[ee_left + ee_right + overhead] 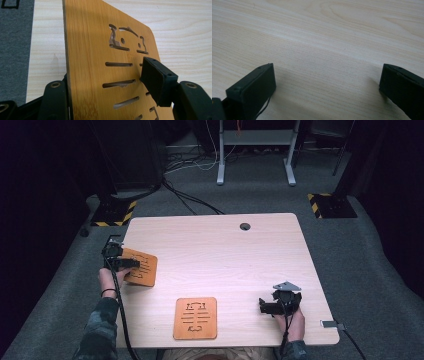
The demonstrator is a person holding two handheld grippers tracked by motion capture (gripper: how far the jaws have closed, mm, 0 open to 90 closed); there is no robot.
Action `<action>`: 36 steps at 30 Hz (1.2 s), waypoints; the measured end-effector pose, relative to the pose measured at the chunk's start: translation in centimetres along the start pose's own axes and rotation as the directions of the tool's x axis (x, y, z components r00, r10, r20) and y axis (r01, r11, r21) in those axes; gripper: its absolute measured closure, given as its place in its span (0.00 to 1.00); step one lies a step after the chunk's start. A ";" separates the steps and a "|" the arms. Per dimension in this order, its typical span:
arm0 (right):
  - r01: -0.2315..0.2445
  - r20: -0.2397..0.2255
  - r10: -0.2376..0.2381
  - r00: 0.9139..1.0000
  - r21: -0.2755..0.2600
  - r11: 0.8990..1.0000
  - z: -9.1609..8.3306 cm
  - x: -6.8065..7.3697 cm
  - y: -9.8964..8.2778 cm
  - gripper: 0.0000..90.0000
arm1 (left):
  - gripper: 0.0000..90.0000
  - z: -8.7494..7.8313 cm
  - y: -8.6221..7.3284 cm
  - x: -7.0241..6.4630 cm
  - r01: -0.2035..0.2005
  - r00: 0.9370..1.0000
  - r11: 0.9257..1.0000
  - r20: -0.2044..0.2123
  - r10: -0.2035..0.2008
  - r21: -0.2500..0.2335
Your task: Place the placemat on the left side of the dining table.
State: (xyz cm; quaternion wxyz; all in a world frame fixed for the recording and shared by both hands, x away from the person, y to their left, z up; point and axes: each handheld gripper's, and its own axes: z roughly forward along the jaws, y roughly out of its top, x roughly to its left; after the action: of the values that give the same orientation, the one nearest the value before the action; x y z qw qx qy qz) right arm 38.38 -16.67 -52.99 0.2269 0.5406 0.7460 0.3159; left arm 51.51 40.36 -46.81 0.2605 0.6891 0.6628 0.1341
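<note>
Straddling the left bamboo coaster at the table's left edge, the left gripper has one jaw over the slotted top face and one under it. In the left gripper view the upper pad sits just off the coaster, so the jaws look released, not clamping; the lower pad is hidden by the board. That coaster sits tilted, its left side near or past the table edge, carpet just beyond. Risk: with the grip loose, a nudge or a pull-back that drags on a slot could slide it off onto the floor. Second bamboo coaster lies flat near the front edge, centre, untouched and well apart from both grippers. Right gripper rests on bare wood at front right, jaws spread wide, nothing between them. Plenty of open tabletop in the middle and rear; cable hole at the back.
</note>
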 end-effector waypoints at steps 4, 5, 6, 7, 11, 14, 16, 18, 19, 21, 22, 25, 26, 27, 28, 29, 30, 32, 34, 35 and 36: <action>0.000 0.000 0.000 1.000 0.000 1.000 0.0 0.0 0.0 0.00 | 0.42 0.1 0.0 0.0 -0.005 1.000 1.000 0.002 0.005 0.003; 0.000 0.002 0.000 1.000 0.000 1.000 0.0 0.0 0.0 0.00 | 0.42 0.2 0.0 0.0 -0.003 1.000 1.000 0.002 0.003 0.001; 0.000 0.002 0.000 1.000 0.000 1.000 0.0 0.0 0.0 0.00 | 0.41 0.2 0.0 0.1 -0.003 1.000 1.000 0.003 0.003 0.001; 0.000 0.000 0.000 1.000 0.000 1.000 0.0 0.0 0.0 0.00 | 0.41 0.2 0.0 0.1 -0.007 1.000 1.000 0.003 0.007 0.004; 0.000 0.000 0.000 1.000 0.000 1.000 0.0 0.0 0.0 0.00 | 0.37 0.5 -0.1 0.3 -0.005 1.000 1.000 0.002 0.005 0.017; 0.000 0.002 0.000 1.000 0.000 1.000 0.0 0.0 0.0 0.00 | 0.36 0.7 -0.2 0.5 0.004 1.000 1.000 0.011 -0.005 0.015; 0.000 0.002 0.000 1.000 0.000 1.000 0.0 0.0 0.0 0.00 | 0.36 0.7 -0.2 0.5 0.001 1.000 1.000 0.015 -0.001 0.019; 0.000 0.002 0.000 1.000 0.000 1.000 0.0 0.0 0.0 0.00 | 0.36 0.7 -0.2 0.5 0.001 1.000 1.000 0.015 -0.001 0.015; 0.000 0.000 0.000 1.000 -0.001 1.000 0.0 0.0 0.0 0.00 | 0.36 0.8 -0.2 0.5 -0.005 1.000 1.000 0.014 0.005 0.017; 0.000 0.000 0.000 1.000 0.000 1.000 0.0 0.0 0.0 0.00 | 0.35 0.8 -0.2 0.5 -0.001 1.000 1.000 0.011 0.001 0.019; 0.000 0.002 0.000 1.000 0.000 1.000 0.0 0.0 0.0 0.00 | 0.35 0.9 -0.2 0.5 -0.001 1.000 1.000 0.010 0.001 0.020; 0.000 0.002 0.000 1.000 0.000 1.000 0.0 0.0 0.0 0.00 | 0.34 0.9 -0.2 0.5 -0.003 1.000 1.000 0.009 0.003 0.017; 0.000 0.000 0.000 1.000 0.000 1.000 0.0 0.0 0.0 0.00 | 0.34 0.9 -0.2 0.5 -0.003 1.000 1.000 0.009 0.003 0.016; 0.000 0.002 0.000 1.000 0.000 1.000 0.0 0.0 0.0 0.00 | 0.34 0.9 -0.2 0.5 -0.004 1.000 1.000 0.009 0.004 0.016; 0.000 0.002 0.000 1.000 0.000 1.000 0.0 0.0 0.0 0.00 | 0.34 0.9 -0.2 0.5 -0.004 1.000 1.000 0.009 0.004 0.016; 0.000 0.000 0.000 1.000 0.000 1.000 0.0 0.0 0.0 0.00 | 0.34 0.9 -0.2 0.5 -0.005 1.000 1.000 0.010 0.005 0.019; 0.000 0.000 0.000 1.000 0.000 1.000 0.0 0.0 0.0 0.00 | 0.33 0.9 -0.2 0.6 -0.009 1.000 1.000 0.010 0.008 0.022; 0.000 0.002 0.000 1.000 0.001 1.000 0.0 0.0 0.0 0.00 | 0.33 1.0 -0.2 0.6 -0.008 1.000 1.000 0.015 0.008 0.017; 0.000 0.000 0.000 1.000 0.000 1.000 0.0 0.0 0.0 0.00 | 0.33 1.0 -0.3 0.7 -0.005 1.000 1.000 0.017 0.004 0.021; 0.000 0.000 0.000 1.000 0.000 1.000 0.0 0.0 0.0 0.00 | 0.32 1.1 -0.3 0.8 0.002 1.000 1.000 0.017 -0.002 0.020; 0.000 0.002 0.000 1.000 0.000 1.000 0.0 0.0 0.0 0.00 | 0.32 1.1 -0.3 0.8 0.003 1.000 1.000 0.018 -0.003 0.021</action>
State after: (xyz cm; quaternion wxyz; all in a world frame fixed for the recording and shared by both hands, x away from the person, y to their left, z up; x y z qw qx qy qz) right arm 38.38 -16.67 -52.98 0.2274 0.5408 0.7459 0.3153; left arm 51.91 40.94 -48.00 0.2596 0.6920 0.6627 0.1206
